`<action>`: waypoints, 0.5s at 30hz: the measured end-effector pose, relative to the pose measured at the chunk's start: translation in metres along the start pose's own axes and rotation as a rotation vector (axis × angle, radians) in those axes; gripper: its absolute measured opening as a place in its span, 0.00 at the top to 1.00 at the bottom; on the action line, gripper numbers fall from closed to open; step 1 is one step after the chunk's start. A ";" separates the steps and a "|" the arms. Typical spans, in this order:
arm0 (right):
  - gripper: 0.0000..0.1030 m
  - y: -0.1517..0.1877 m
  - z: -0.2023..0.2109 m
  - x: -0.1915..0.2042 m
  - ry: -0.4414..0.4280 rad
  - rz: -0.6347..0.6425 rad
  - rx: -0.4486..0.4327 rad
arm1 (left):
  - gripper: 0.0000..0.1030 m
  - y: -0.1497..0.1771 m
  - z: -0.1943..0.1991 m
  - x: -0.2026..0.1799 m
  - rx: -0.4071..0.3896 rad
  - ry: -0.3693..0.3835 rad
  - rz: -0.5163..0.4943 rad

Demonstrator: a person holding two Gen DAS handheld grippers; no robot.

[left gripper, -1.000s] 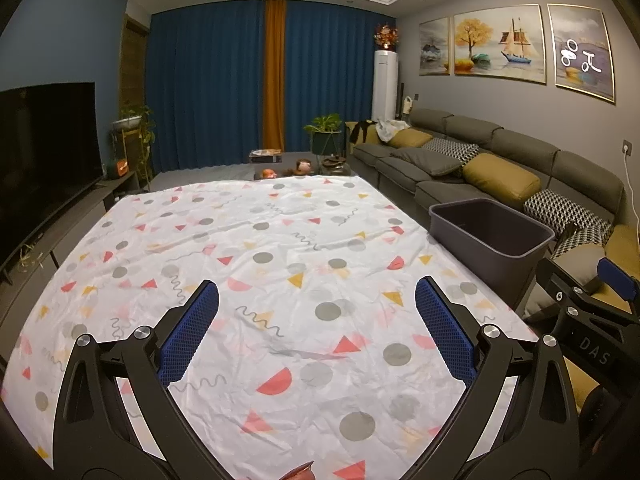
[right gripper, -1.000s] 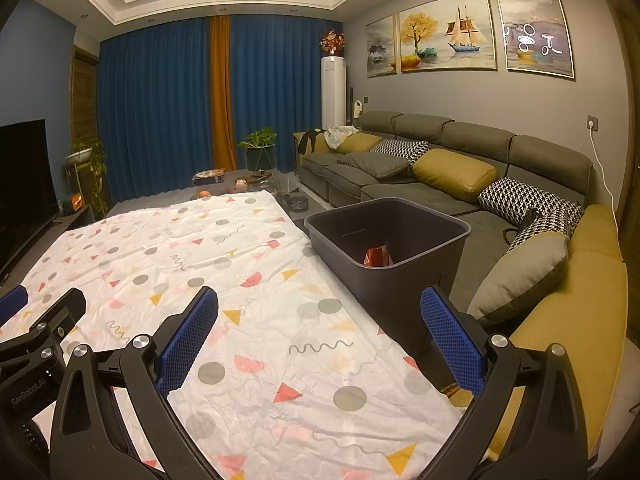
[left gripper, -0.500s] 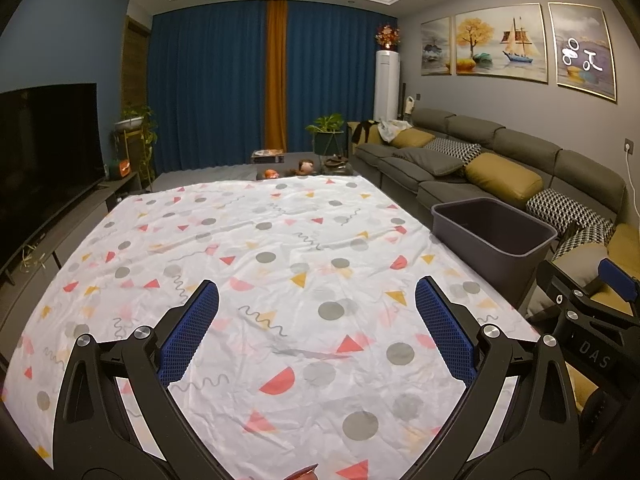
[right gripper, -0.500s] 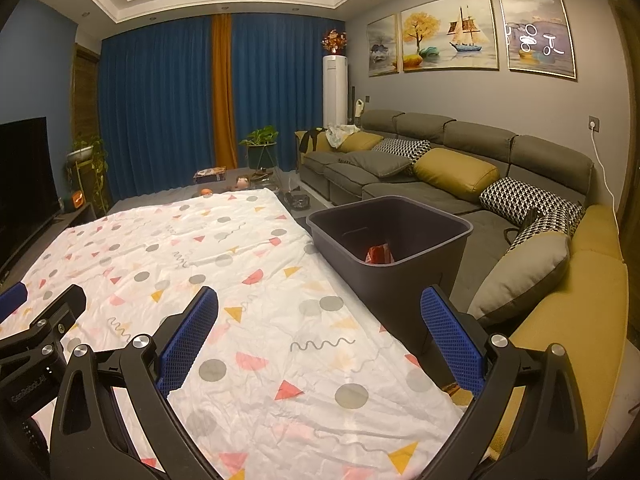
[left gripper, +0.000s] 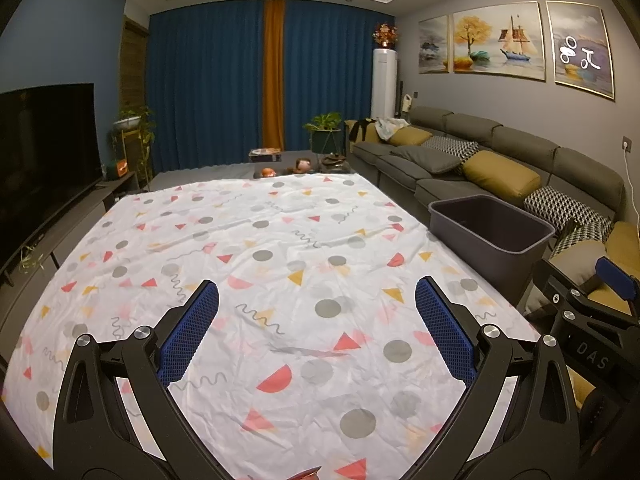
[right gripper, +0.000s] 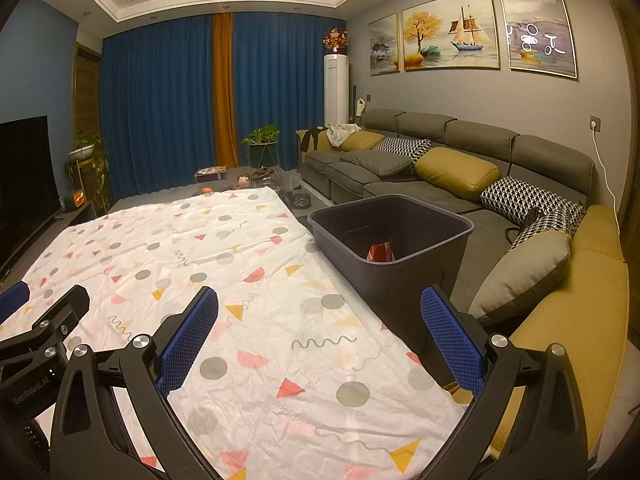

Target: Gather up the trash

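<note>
A dark grey bin (right gripper: pixel 390 236) stands at the right edge of the table with the patterned white cloth (right gripper: pixel 240 280). A red wrapper (right gripper: pixel 380 252) lies inside it. The bin also shows in the left wrist view (left gripper: pixel 490 228). My left gripper (left gripper: pixel 316 328) is open and empty above the near part of the cloth (left gripper: pixel 260 260). My right gripper (right gripper: pixel 318 332) is open and empty over the cloth's right edge, just short of the bin. A small red-brown scrap (left gripper: pixel 306 474) peeks in at the bottom edge of the left wrist view.
A grey sofa with yellow and patterned cushions (right gripper: pixel 460 168) runs along the right. A TV (left gripper: pixel 44 140) stands on the left. Plants, a low table with small items (left gripper: pixel 280 164) and blue curtains are at the far end.
Both grippers have drifted slightly; the views have barely shifted. Both stay open and empty.
</note>
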State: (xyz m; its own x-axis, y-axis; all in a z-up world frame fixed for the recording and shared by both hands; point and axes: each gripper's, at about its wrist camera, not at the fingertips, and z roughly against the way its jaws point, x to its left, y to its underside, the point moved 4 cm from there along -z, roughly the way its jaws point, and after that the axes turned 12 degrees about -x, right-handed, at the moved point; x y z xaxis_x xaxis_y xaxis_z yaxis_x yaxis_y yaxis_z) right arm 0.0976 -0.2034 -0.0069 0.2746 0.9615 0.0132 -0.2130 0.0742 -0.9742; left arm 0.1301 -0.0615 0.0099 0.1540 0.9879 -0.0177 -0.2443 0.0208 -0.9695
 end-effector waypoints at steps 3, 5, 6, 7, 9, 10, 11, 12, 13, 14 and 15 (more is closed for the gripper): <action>0.05 0.000 0.000 0.000 0.001 0.001 -0.002 | 0.06 0.000 -0.001 0.000 0.000 0.000 -0.003; 0.05 0.000 0.000 0.000 0.001 0.001 -0.002 | 0.06 0.000 -0.001 -0.001 0.001 0.002 -0.002; 0.05 0.000 0.000 0.000 0.002 0.001 -0.002 | 0.06 0.000 -0.001 -0.001 0.001 0.002 -0.002; 0.05 0.000 0.001 0.000 0.001 0.001 -0.001 | 0.06 0.000 -0.001 -0.001 0.001 0.002 -0.002; 0.05 0.000 0.001 0.000 0.002 0.001 -0.002 | 0.06 0.000 0.000 -0.001 0.000 0.003 -0.001; 0.05 0.000 0.001 0.000 0.002 0.002 -0.002 | 0.06 0.000 0.002 -0.001 -0.014 0.019 0.003; 0.05 0.000 0.001 0.000 0.002 0.003 -0.001 | 0.12 0.000 0.003 -0.001 -0.023 0.026 0.004; 0.05 0.000 0.001 0.000 0.001 0.002 -0.001 | 0.16 0.000 0.004 -0.001 -0.031 0.022 0.001; 0.05 0.000 0.001 0.000 0.002 0.003 -0.001 | 0.16 0.000 0.005 -0.001 -0.034 0.020 -0.003; 0.05 0.000 0.001 0.000 0.003 0.003 -0.001 | 0.16 0.000 0.004 -0.001 -0.033 0.021 -0.004; 0.05 0.000 0.001 0.000 0.002 0.001 -0.001 | 0.16 0.000 0.004 -0.001 -0.030 0.022 -0.001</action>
State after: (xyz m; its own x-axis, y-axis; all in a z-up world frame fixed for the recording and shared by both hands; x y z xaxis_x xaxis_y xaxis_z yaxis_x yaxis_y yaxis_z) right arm 0.0963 -0.2034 -0.0066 0.2757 0.9612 0.0115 -0.2125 0.0726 -0.9745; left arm 0.1261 -0.0620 0.0107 0.1754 0.9843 -0.0214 -0.2154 0.0172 -0.9764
